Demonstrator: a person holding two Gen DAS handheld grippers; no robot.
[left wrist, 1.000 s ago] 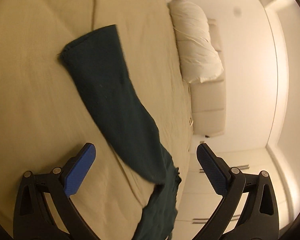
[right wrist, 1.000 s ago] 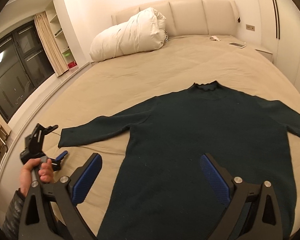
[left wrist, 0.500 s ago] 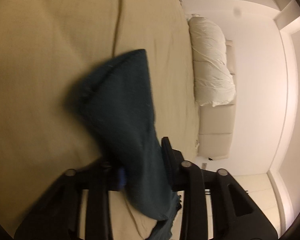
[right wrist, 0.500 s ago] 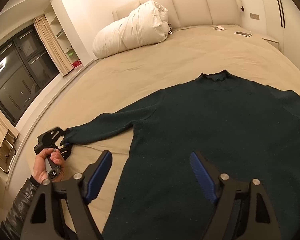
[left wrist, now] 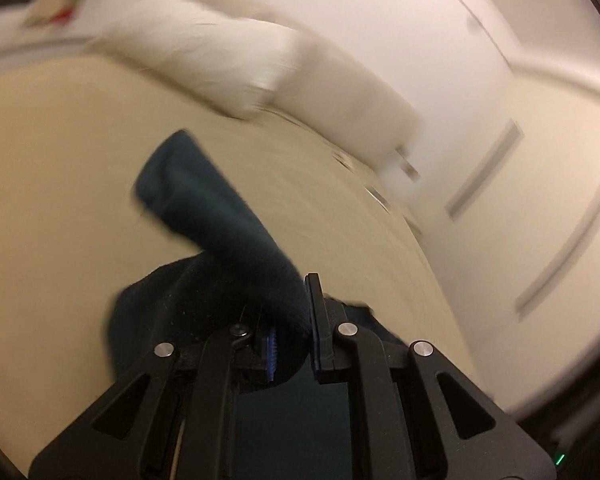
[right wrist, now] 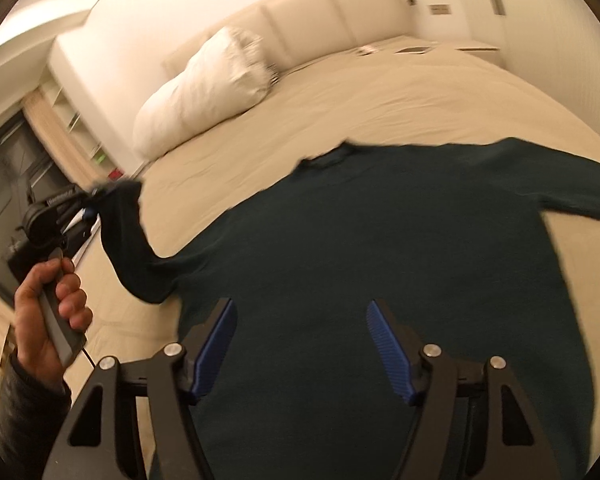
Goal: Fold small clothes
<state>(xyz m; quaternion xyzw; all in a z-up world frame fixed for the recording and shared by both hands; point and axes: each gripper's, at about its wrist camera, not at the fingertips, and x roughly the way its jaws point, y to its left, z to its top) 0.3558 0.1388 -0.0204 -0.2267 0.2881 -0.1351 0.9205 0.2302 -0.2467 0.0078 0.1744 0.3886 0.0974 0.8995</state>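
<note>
The left gripper (left wrist: 292, 344) has just closed on a sleeve (right wrist: 128, 240) of the dark green knit sweater (right wrist: 380, 280) — lifted off the beige bed (right wrist: 380, 96); the right gripper (right wrist: 302, 344), jaws narrowing but apart, hovers over the sweater's body.

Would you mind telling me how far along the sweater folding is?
Done: the sweater lies spread flat on the bed. In hand: the left hand-held gripper has closed on the sleeve and lifts it. Left: every fold; the right hand-held gripper holds nothing.
</note>
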